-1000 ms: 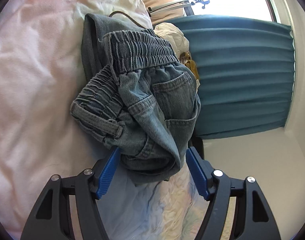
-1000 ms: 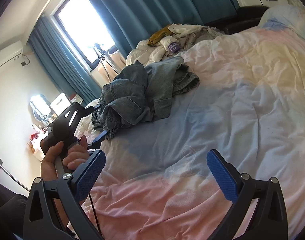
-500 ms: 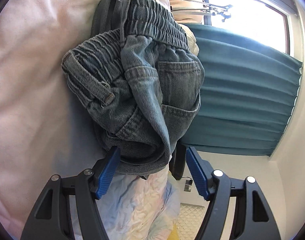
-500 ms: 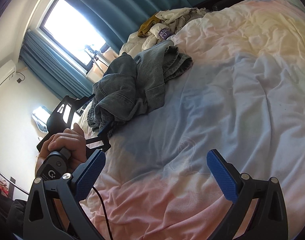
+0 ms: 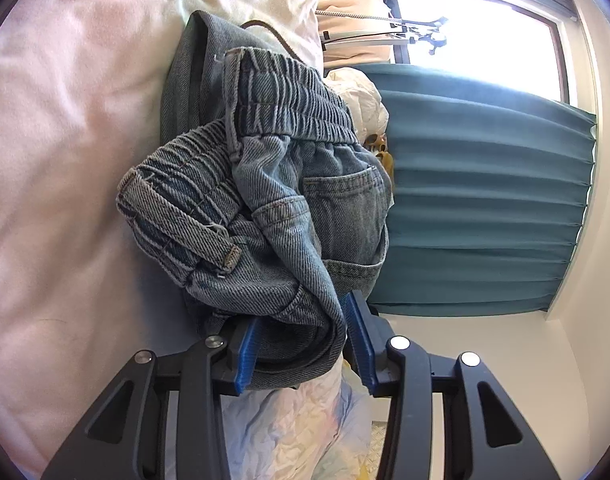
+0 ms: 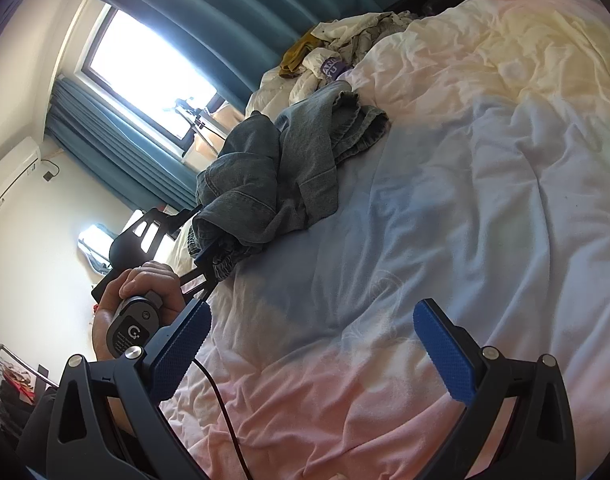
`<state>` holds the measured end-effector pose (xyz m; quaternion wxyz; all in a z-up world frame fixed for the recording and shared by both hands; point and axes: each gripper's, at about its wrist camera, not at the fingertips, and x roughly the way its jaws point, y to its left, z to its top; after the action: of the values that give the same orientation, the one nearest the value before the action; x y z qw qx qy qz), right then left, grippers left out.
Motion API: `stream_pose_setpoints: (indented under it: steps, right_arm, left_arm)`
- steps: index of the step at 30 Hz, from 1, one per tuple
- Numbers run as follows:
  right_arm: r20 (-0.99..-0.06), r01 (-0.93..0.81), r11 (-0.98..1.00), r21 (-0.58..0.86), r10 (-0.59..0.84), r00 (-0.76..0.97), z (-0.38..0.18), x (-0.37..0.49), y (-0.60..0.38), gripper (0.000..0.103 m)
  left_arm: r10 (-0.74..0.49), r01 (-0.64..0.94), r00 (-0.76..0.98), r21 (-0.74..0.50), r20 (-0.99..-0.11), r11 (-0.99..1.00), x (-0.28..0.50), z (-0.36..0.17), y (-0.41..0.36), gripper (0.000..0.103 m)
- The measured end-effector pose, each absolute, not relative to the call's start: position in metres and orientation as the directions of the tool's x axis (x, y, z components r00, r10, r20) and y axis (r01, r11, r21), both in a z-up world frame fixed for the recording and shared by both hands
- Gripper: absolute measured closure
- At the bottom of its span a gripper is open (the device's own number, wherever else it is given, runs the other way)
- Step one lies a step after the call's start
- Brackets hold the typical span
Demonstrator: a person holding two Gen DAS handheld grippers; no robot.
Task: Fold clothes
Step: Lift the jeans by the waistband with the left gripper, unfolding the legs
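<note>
From where I stand, the folding has barely begun. Taking the denim shorts (image 5: 273, 216) as the marker and working leftward to rightward across the bed: at their near left end, at the bed's edge, a hand (image 6: 145, 292) holds the left gripper (image 5: 305, 344), whose jaws have just been closing and now pinch a thick bunch of denim between the blue pads (image 5: 247, 346). That bunch seems to be the hem side of the heap, since the elastic waistband (image 5: 289, 100) lies at the far end of the shorts from the gripper. The shorts themselves are a crumpled mound on the bedspread (image 6: 485, 200), one back pocket (image 5: 341, 200) turned up, nothing flattened or squared.

Beyond the shorts, toward the teal curtain (image 5: 485, 208), a pile of other clothes (image 6: 337, 52) waits untouched, so I judge more garments are left after this one.

To the right of the shorts the bedspread lies open, and over it hangs the right gripper (image 6: 317, 344), jaws spread wide with nothing between them, well apart from the denim.

What remains, by my reckoning: lift and shake the shorts out, lay them flat, fold them, then move on to the pile.
</note>
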<state>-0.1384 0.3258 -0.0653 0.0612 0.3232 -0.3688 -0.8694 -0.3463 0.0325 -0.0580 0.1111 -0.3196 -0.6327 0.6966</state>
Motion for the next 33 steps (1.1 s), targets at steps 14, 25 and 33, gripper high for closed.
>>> stream_pose_setpoints:
  steps: [14,25,33]
  right_arm:
    - [-0.536,-0.112,-0.770,0.628,-0.323,-0.780,-0.071,-0.146,0.316,0.000]
    - [-0.512,-0.072,-0.828,0.557,-0.274,-0.814,-0.047,-0.132,0.306,0.000]
    - [-0.493,-0.047,-0.854,0.517,-0.253,-0.832,-0.032,-0.119,0.300,0.000]
  left_arm:
    - [0.517,0.098,-0.764,-0.862,-0.385,-0.497,-0.385,0.028,0.027,0.088]
    - [0.375,-0.002,-0.872,-0.764,-0.314,-0.645,-0.306,0.169,-0.075,0.089]
    - [0.209,0.073,-0.942,-0.764,-0.264,-0.641,-0.173,0.196,-0.194,0.089]
